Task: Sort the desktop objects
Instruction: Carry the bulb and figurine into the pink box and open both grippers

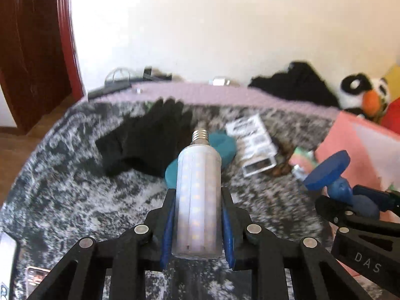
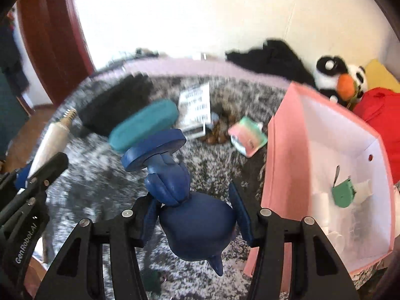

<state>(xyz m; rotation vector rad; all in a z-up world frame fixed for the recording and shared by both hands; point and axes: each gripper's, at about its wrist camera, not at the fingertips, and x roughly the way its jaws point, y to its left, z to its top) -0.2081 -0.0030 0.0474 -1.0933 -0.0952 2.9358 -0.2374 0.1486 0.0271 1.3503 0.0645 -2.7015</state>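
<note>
My left gripper (image 1: 198,200) is shut on a white corn-style LED bulb (image 1: 197,192), screw base pointing forward, held above the grey fuzzy blanket (image 1: 75,195). The bulb also shows at the left of the right wrist view (image 2: 53,140). My right gripper (image 2: 192,207) is shut on a dark blue plastic figure with a round disc base (image 2: 195,215), also in the left wrist view (image 1: 332,175). The open pink box (image 2: 282,155) with white inside stands just right of it and holds a green tape measure (image 2: 343,193).
On the blanket lie a black glove (image 1: 147,137), a teal case (image 2: 142,125), a printed white card (image 2: 196,107), a pink-green pouch (image 2: 247,135) and brown bits (image 2: 217,135). A plush panda (image 2: 335,75), a red cloth (image 2: 382,115) and black clothing (image 2: 270,57) lie behind. A wooden door (image 1: 32,50) stands left.
</note>
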